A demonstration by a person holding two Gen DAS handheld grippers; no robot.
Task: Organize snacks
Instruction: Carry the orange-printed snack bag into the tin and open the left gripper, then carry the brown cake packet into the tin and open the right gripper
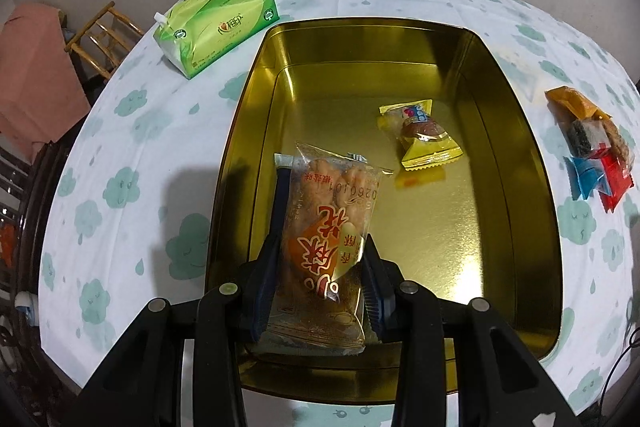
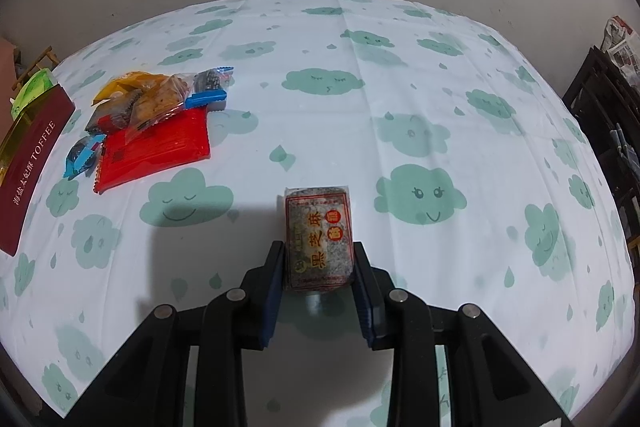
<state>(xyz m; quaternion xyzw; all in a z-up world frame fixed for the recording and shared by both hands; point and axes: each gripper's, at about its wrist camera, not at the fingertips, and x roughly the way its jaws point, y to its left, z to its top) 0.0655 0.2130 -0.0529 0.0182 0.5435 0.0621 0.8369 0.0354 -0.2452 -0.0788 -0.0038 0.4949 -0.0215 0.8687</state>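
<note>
Left gripper (image 1: 322, 259) tilted down (steeply), clamping snack packet (image 1: 326, 227)

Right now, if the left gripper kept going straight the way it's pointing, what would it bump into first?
Probably the gold floor of the open rectangular metal tin. The left gripper, clamping a clear orange-printed snack packet, points down into it; depth is unclear.

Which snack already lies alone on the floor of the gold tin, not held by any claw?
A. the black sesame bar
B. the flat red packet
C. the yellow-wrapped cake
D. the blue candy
C: the yellow-wrapped cake lies by itself on the floor of the gold tin, while the left claw holds a fried-twist packet over the tin.
</note>
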